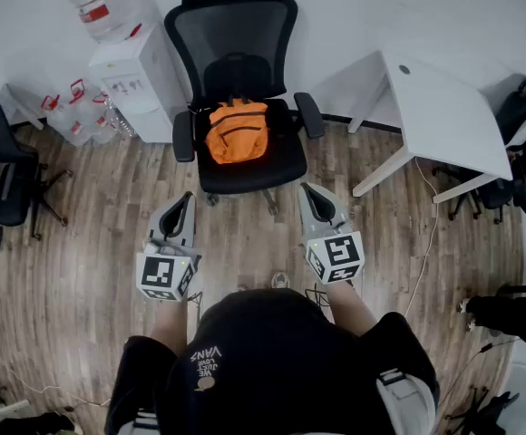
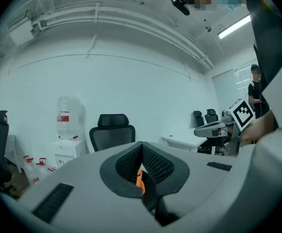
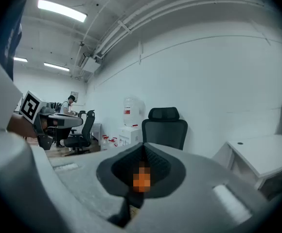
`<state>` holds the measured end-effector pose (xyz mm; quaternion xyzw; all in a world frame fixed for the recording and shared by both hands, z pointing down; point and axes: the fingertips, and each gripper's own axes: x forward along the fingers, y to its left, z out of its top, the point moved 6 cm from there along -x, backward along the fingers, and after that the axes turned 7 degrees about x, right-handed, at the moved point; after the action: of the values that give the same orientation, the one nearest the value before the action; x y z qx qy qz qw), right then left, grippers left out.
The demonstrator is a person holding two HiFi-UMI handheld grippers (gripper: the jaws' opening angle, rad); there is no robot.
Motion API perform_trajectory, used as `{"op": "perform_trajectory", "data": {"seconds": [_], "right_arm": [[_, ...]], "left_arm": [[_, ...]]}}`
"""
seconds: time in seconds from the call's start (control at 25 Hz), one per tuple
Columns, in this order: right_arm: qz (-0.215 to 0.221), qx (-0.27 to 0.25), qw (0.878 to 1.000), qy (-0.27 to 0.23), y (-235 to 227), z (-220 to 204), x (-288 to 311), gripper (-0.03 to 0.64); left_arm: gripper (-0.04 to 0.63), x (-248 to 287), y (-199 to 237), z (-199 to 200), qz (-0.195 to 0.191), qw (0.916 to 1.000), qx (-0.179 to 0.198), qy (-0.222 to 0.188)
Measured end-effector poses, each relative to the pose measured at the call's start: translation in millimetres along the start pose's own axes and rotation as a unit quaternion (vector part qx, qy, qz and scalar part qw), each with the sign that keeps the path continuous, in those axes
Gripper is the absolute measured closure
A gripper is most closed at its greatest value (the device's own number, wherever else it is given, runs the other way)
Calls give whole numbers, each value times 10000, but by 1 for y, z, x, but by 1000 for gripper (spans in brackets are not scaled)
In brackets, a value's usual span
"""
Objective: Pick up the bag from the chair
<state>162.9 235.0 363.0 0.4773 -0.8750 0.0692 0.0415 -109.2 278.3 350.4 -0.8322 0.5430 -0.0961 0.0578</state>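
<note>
Holding my left gripper point(image 1: 188, 198) and right gripper point(image 1: 306, 189) side by side, jaws together on nothing, I face the orange backpack point(image 1: 237, 132) lying on the seat of the black office chair point(image 1: 234, 34).

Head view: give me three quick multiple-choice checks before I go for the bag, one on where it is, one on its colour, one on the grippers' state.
1. The bag lies: A) on the chair seat; B) on the white desk; C) on the floor.
2. The bag is: A) black; B) blue; C) orange.
3. The left gripper and the right gripper are: A) both wide open; B) both shut, holding nothing; C) left shut on the bag.
Answers: 1 A, it rests on the black seat against the backrest. 2 C, it is bright orange with dark zip lines. 3 B, each gripper view shows its jaws together, and both grippers are short of the chair.
</note>
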Motion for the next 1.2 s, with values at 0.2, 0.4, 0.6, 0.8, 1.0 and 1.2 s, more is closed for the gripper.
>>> {"op": "perform_trajectory", "data": {"seconds": [0.2, 0.4, 0.6, 0.8, 1.0, 1.2], "right_arm": [[52, -59, 10000, 20, 7, 0, -2, 620], [72, 35, 10000, -50, 12, 2, -3, 620], [-4, 119, 9998, -136, 20, 4, -2, 618], [-122, 184, 9997, -131, 30, -2, -5, 618], [-259, 249, 9992, -150, 42, -9, -12, 618], [-372, 256, 9989, -134, 40, -11, -12, 618]], "left_arm": [[592, -5, 2, -1, 8, 10000, -54, 19], [592, -10, 5, -1, 6, 10000, -14, -23], [592, -16, 9, -2, -88, 9999, -14, -71], [592, -22, 14, -7, -275, 9995, -51, -158], [592, -28, 18, -13, -501, 9986, 29, -156], [592, -24, 21, -17, -550, 9984, -30, -147]]}}
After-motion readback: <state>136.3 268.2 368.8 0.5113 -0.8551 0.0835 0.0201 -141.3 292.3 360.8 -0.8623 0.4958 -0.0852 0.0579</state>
